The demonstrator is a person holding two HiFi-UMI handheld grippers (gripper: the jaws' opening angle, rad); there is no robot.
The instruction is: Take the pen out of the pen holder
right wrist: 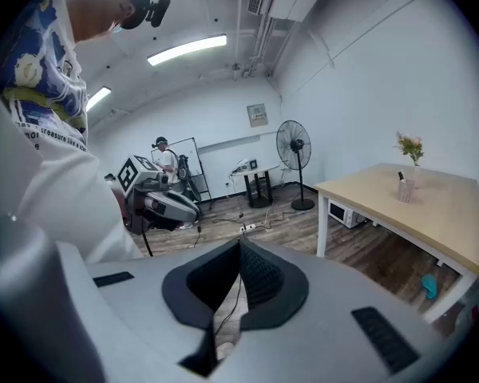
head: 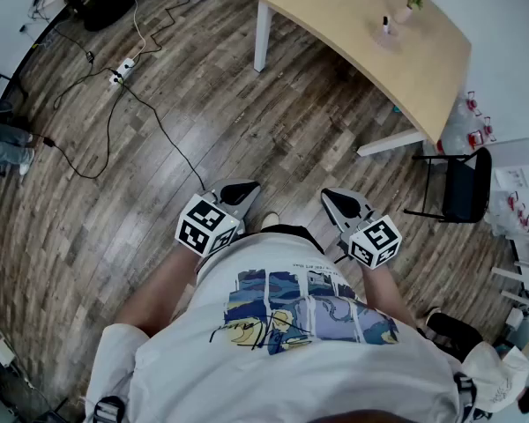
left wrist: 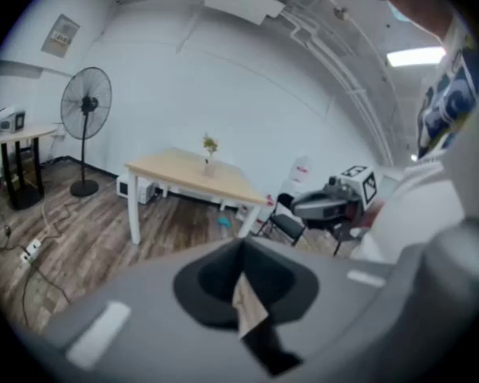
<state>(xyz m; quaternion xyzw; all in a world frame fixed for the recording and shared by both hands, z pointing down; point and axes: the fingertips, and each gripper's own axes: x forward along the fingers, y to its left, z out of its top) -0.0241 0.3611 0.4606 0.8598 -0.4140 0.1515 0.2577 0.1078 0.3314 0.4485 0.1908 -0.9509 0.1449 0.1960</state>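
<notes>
A clear pen holder with a dark pen in it stands on the light wooden table, next to a small vase of flowers. In the right gripper view the pen holder is far off at the right. Both grippers are held close to the person's body over the wooden floor, well short of the table. My left gripper and my right gripper are both shut with nothing in them. Their jaw tips meet in the left gripper view and in the right gripper view.
A black chair stands at the right by the table's near corner. A power strip with cables lies on the floor at the left. A standing fan and a small side table are by the wall. Another person stands at the back.
</notes>
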